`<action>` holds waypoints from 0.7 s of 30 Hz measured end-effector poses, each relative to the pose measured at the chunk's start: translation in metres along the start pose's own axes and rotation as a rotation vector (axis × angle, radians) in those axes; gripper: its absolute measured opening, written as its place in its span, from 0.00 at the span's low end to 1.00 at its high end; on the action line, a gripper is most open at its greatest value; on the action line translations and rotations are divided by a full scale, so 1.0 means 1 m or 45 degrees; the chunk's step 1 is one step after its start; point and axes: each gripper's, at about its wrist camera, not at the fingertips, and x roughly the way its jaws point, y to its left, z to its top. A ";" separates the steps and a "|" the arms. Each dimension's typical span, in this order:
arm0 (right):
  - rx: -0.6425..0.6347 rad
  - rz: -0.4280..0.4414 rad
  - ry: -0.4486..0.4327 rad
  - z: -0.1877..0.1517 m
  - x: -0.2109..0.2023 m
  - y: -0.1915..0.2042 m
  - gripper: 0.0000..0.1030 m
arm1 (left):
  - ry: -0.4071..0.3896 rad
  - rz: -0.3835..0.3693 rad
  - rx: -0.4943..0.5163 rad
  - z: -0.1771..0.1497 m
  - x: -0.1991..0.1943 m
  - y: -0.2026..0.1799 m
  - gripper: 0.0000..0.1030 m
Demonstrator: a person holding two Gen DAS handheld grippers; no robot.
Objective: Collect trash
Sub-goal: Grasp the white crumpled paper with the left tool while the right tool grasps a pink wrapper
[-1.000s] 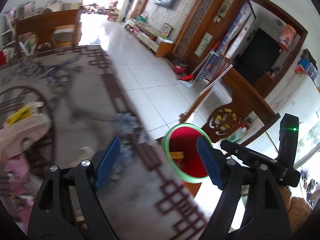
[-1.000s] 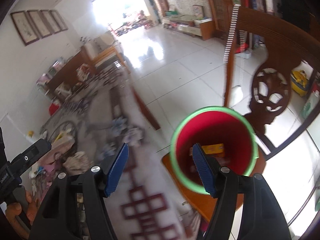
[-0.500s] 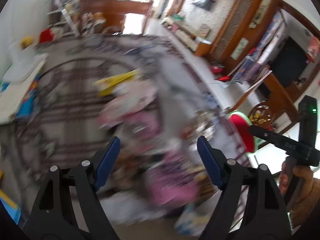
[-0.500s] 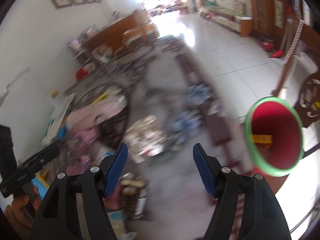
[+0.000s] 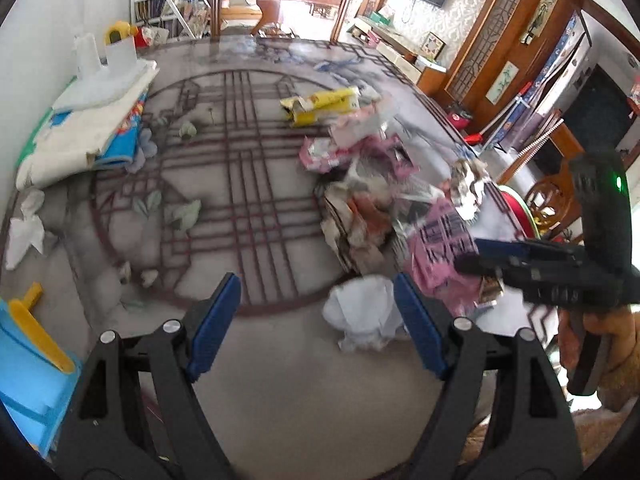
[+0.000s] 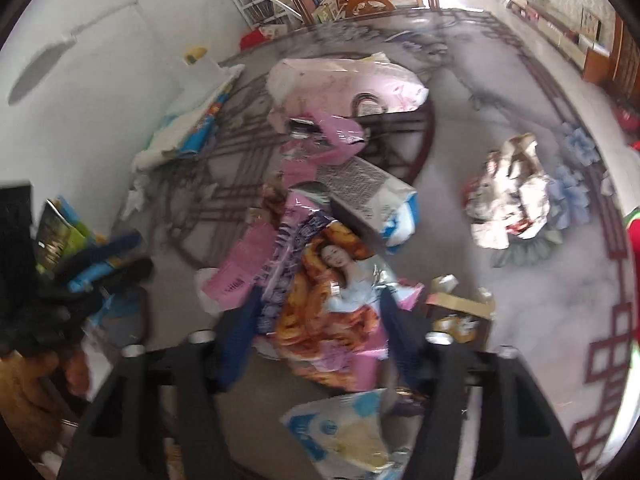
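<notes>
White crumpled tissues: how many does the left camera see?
2 white crumpled tissues: one at the table's left edge, one beside the left gripper's right finger. More may hide under the wrapper pile.

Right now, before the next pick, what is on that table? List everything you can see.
table: one, grey marble with dark red lattice, under everything.
pink wrapper pile: several, pink and silver, right of centre.
yellow wrapper: one, far side of the pile.
white tissue wad: one, near edge, by the left jaws.
printed wrapper: one, orange and purple, between the right jaws.
crumpled foil wrapper: one, white and red, alone on the right.
folded cloth: one, cream and blue, by the wall.
red bin: one, green rim, beyond the table edge.
left gripper: open, empty.
right gripper: jaws closing around the printed wrapper.
</notes>
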 end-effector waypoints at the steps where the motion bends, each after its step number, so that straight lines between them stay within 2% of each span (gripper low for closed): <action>1: -0.006 -0.004 -0.011 0.000 -0.002 0.000 0.16 | 0.009 -0.014 0.006 -0.002 0.002 -0.004 0.74; 2: -0.018 -0.021 -0.027 0.000 -0.006 0.001 0.11 | 0.018 -0.031 0.019 -0.006 0.004 -0.008 0.74; 6: 0.000 -0.040 -0.025 0.001 -0.011 -0.004 0.11 | 0.071 -0.102 0.069 -0.016 0.018 -0.022 0.74; 11: 0.075 -0.058 -0.078 -0.003 -0.024 -0.013 0.24 | 0.147 -0.123 0.076 -0.019 0.048 -0.031 0.74; 13: 0.091 -0.072 -0.106 -0.003 -0.032 -0.017 0.39 | 0.184 -0.133 0.039 -0.019 0.062 -0.028 0.74; 15: 0.102 -0.079 -0.130 -0.004 -0.039 -0.020 0.45 | 0.223 -0.187 -0.021 -0.020 0.073 -0.023 0.65; 17: 0.101 -0.092 -0.141 -0.004 -0.042 -0.020 0.51 | 0.228 -0.251 -0.078 -0.019 0.074 -0.020 0.41; 21: 0.100 -0.099 -0.123 -0.007 -0.041 -0.021 0.55 | 0.195 -0.198 -0.053 -0.014 0.067 -0.020 0.34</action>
